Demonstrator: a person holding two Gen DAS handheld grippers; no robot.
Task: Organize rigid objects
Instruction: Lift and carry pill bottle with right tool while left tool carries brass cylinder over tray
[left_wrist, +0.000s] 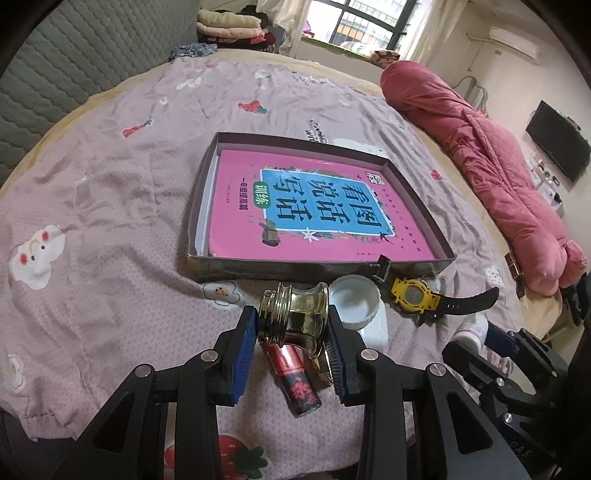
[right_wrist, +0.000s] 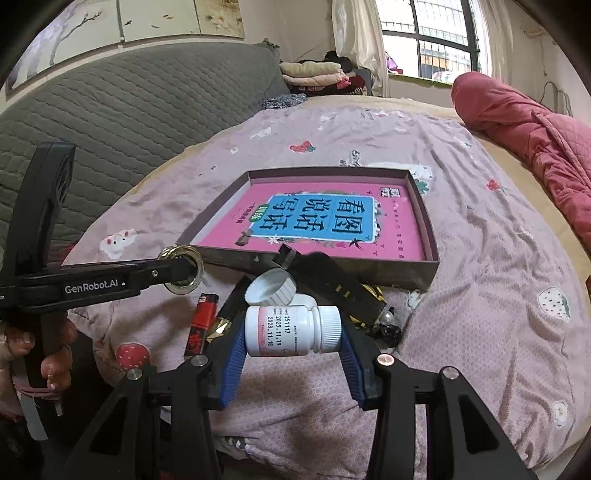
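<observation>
Pill bottle (right_wrist: 293, 330) crosswise in right gripper (right_wrist: 291, 350) — pads clamped; left gripper (left_wrist: 291, 332) pinches brass piece (left_wrist: 295, 317).

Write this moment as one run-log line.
left gripper: shut on gold cap | right gripper: shut on pill bottle | box: holds book

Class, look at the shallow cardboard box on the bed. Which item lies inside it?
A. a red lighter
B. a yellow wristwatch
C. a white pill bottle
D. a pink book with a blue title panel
D: only the pink book with a blue title panel lies inside the shallow cardboard box.
</observation>
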